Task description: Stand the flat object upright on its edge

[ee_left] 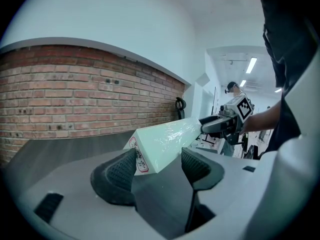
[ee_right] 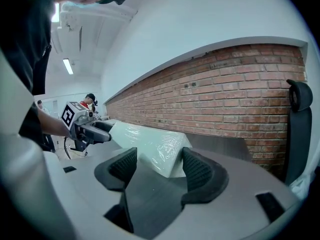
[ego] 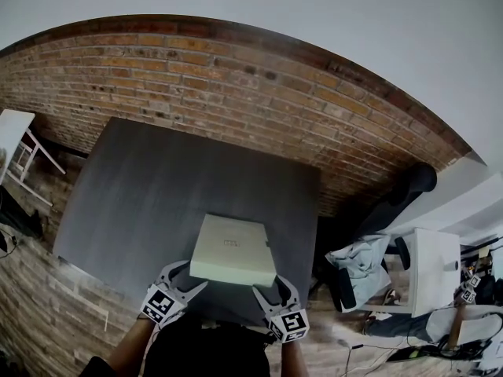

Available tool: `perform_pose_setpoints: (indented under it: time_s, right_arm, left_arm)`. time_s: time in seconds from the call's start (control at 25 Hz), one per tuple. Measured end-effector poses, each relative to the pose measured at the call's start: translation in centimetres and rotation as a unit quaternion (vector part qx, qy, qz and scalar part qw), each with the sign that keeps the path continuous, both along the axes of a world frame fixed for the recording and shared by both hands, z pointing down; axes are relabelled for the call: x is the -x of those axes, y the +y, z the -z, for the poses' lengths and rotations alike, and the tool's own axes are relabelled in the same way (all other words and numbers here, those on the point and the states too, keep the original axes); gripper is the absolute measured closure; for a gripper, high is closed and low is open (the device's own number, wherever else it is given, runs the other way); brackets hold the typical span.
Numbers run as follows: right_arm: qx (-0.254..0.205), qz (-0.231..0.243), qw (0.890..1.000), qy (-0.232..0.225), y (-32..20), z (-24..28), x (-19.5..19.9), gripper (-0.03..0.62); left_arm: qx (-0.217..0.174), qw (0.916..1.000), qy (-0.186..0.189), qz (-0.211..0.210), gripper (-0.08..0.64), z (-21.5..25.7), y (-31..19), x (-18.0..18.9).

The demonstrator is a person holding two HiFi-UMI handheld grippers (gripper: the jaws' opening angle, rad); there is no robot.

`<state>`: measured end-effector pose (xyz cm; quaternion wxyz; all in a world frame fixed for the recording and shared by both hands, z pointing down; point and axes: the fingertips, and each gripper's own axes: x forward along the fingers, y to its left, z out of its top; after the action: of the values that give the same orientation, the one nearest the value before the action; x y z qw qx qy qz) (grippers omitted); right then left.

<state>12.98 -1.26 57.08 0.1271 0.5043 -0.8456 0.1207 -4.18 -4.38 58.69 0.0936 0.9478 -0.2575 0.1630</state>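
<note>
A person at a grey table (ego: 157, 187) holds a pale flat box wrapped in clear film (ego: 232, 250) by its two near corners, one two-jaw tool in each hand, in front of a red brick wall (ego: 236, 77). The left gripper (ego: 181, 280) takes the near left corner and the right gripper (ego: 273, 289) the near right corner. The box slopes over the near part of the table, its broad face turned up towards the head camera; whether its far edge touches the table cannot be told.

In the left gripper view the left gripper (ee_left: 157, 164) has its ribbed fingers (ee_left: 122, 169) spread wide on either side of the box (ee_left: 165, 139), with a red-bordered label on the box's end against one pad. The right gripper (ee_left: 227, 121) is at the far corner.

In the right gripper view the right gripper (ee_right: 155, 166) has its fingers just as wide, closed about the thickness of the film-wrapped corner (ee_right: 150, 144), with the left gripper (ee_right: 87, 129) beyond. A black office chair (ee_right: 299, 129) stands against the brick wall
</note>
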Motion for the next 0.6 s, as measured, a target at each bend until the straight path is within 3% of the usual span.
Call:
perform_pose_setpoints:
  time_s: [0.6]
  right_arm:
    - [-0.024,0.007,1.000,0.009,0.8,2.1,0.0,0.301]
  left_arm:
    - [-0.016,0.9997,0.017,0.001,0.288,2.1,0.7,-0.3]
